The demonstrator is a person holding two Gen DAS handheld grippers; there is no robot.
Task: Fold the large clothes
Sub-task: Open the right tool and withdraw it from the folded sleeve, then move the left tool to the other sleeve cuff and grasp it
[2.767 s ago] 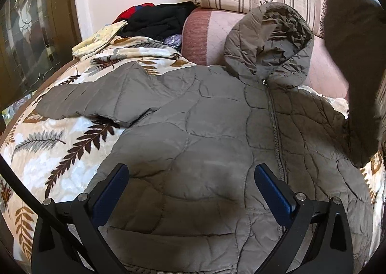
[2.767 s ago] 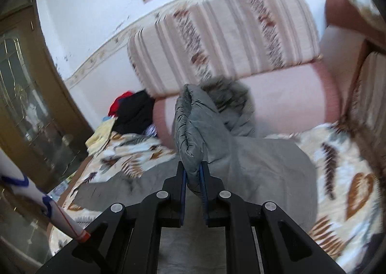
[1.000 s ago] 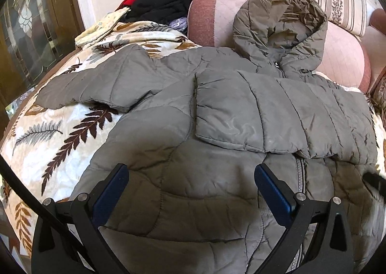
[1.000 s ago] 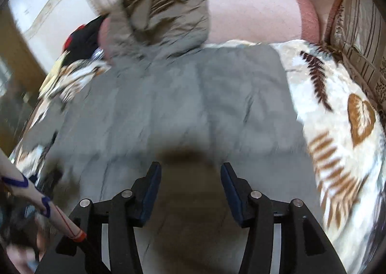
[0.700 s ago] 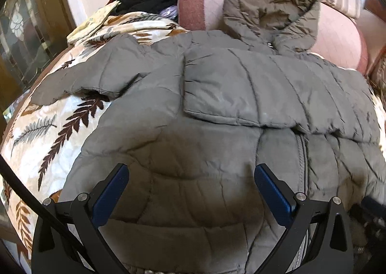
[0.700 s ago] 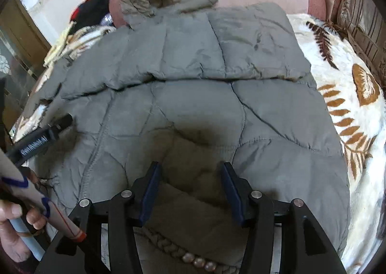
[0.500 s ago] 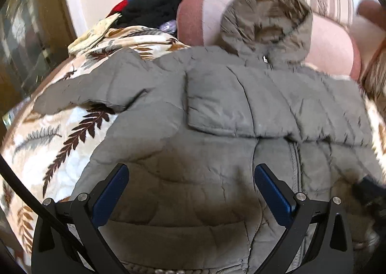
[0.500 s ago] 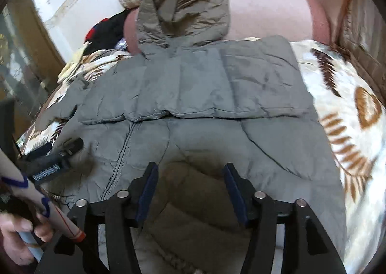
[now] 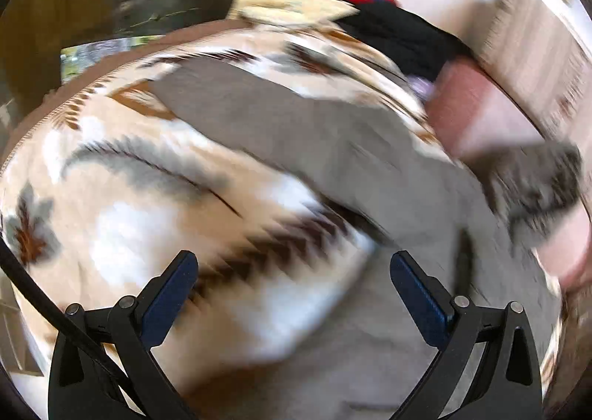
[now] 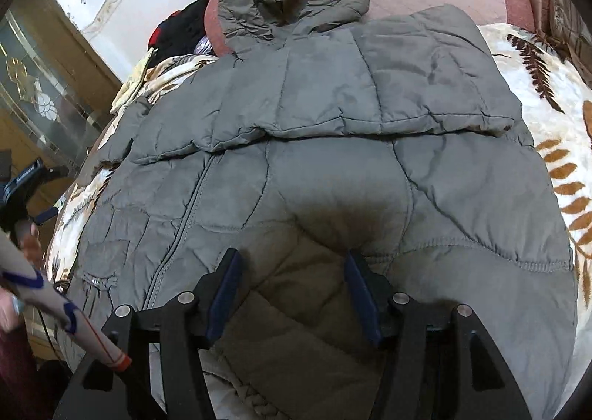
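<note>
Leaf-print blanket (image 10: 551, 94) covers sofa; grey jacket (image 10: 333, 161) spread across it. Right gripper (image 10: 292, 272) half open over hem, empty. Left gripper (image 9: 292, 272) wide, empty.

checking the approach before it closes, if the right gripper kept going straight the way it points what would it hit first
Most likely the jacket: the right gripper, jaws open and empty, aims down at its lower front panel near the hem. How close it sits is unclear.
</note>
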